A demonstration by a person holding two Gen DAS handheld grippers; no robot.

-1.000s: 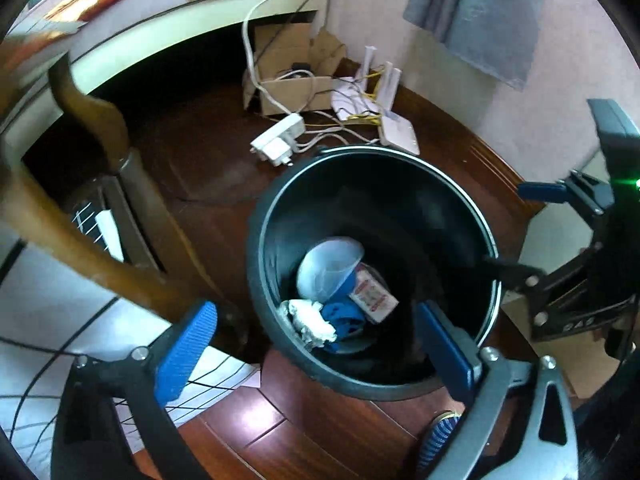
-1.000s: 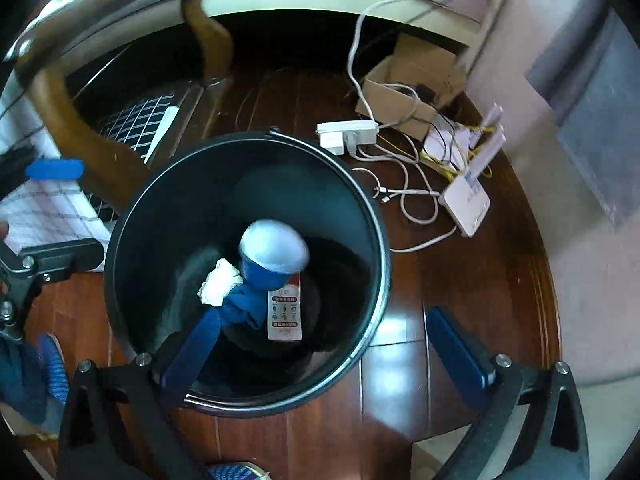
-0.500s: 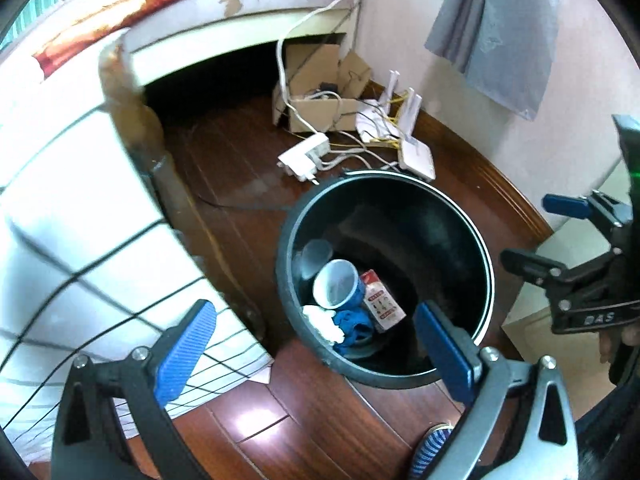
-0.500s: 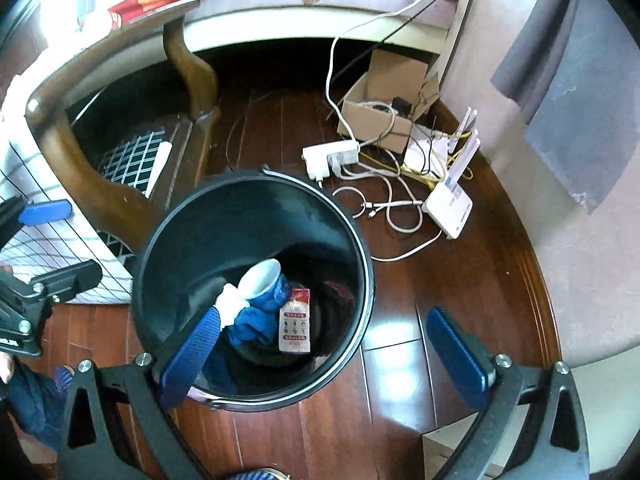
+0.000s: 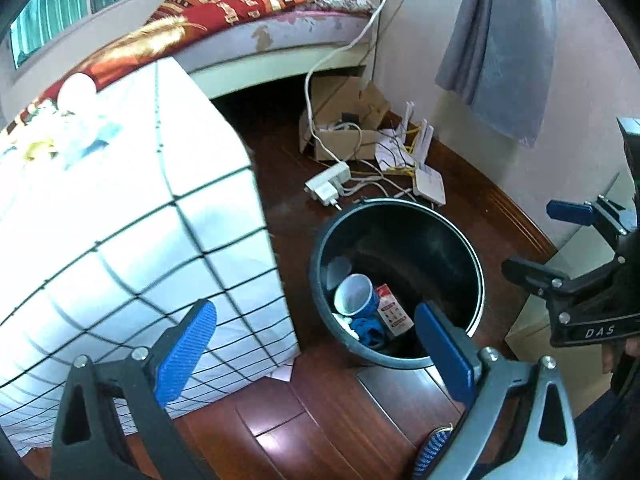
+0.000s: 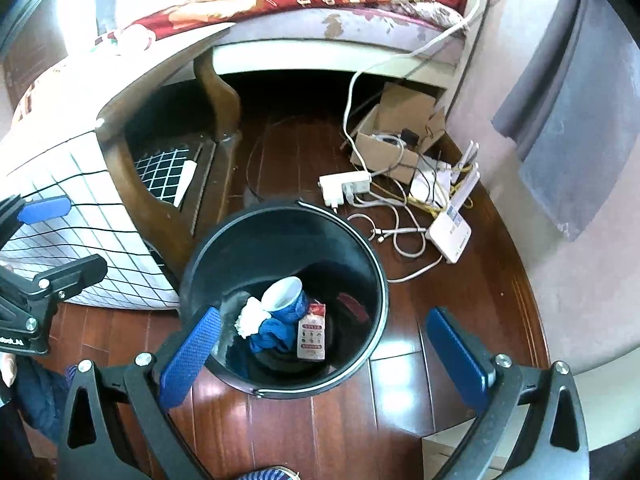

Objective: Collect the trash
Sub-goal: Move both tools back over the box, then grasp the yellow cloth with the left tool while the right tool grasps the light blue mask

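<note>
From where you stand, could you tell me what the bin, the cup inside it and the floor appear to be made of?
The bin looks like dark glossy plastic with a thin metal handle along its rim. The cup, blue outside and white inside with a thin lip, is probably paper. The floor seems to be varnished reddish wood: plank seams and bright reflections show.

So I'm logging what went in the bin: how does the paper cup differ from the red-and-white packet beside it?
The paper cup is round, blue outside and white inside; the packet is flat, red on top with a white printed label. The cup lies tipped on its side, mouth showing; the packet lies flat, face up. Both sit at the bottom of the black bin, side by side.
</note>
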